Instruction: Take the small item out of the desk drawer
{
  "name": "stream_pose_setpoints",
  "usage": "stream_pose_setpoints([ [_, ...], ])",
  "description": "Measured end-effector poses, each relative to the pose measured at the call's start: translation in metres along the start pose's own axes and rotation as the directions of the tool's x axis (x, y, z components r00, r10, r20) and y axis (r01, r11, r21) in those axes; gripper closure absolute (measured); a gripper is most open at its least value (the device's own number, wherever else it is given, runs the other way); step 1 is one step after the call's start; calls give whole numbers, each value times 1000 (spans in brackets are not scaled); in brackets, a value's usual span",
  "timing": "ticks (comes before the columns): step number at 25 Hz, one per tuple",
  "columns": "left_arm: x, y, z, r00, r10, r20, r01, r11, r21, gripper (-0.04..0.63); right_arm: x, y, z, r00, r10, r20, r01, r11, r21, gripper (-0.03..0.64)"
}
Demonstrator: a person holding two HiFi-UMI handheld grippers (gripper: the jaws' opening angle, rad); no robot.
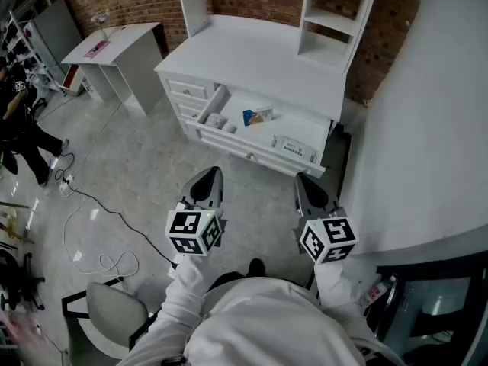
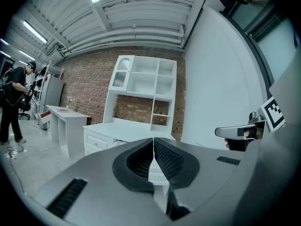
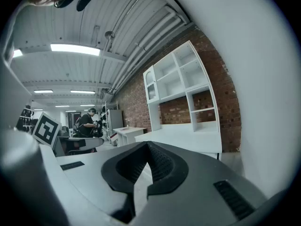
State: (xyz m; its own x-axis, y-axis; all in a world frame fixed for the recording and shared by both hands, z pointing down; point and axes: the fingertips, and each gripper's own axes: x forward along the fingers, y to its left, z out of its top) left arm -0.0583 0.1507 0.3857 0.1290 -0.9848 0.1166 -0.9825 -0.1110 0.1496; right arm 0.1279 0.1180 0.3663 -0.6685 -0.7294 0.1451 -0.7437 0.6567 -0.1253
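Observation:
The white desk [image 1: 252, 59] stands ahead with its wide drawer [image 1: 252, 156] pulled open. Inside lie a small blue and orange box [image 1: 258, 116], a small pale item [image 1: 216, 120] at the left end, and a flat labelled piece [image 1: 293, 148] at the right. My left gripper [image 1: 207, 181] and right gripper [image 1: 307, 185] hover side by side over the floor, well short of the drawer. Both are shut with nothing between the jaws, as the left gripper [image 2: 153, 147] and right gripper [image 3: 146, 157] show in their own views. The desk [image 2: 117, 131] lies ahead in the left gripper view.
A shelf hutch [image 1: 332, 21] sits on the desk's right end. A small white table [image 1: 114, 48] stands at the back left, near a person [image 1: 19, 120]. Cables [image 1: 91, 204] trail over the floor; a chair [image 1: 107, 311] is beside me. A large white panel [image 1: 427, 128] fills the right.

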Motion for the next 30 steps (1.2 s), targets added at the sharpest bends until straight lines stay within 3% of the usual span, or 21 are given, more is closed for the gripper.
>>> stream_pose_setpoints([
  [9, 2, -2, 2, 1000, 18, 5, -18, 1000, 1, 572, -3, -5, 6, 999, 34, 33, -36, 998, 47, 589],
  [20, 23, 16, 16, 999, 24, 37, -25, 999, 41, 562, 12, -20, 8, 999, 15, 46, -19, 996, 85, 589],
  [23, 41, 21, 18, 999, 9, 42, -10, 1000, 29, 495, 25, -28, 9, 999, 5, 47, -9, 996, 90, 589],
  [30, 91, 43, 31, 998, -13, 66, 11, 999, 36, 416, 69, -50, 16, 999, -20, 44, 15, 995, 95, 589],
])
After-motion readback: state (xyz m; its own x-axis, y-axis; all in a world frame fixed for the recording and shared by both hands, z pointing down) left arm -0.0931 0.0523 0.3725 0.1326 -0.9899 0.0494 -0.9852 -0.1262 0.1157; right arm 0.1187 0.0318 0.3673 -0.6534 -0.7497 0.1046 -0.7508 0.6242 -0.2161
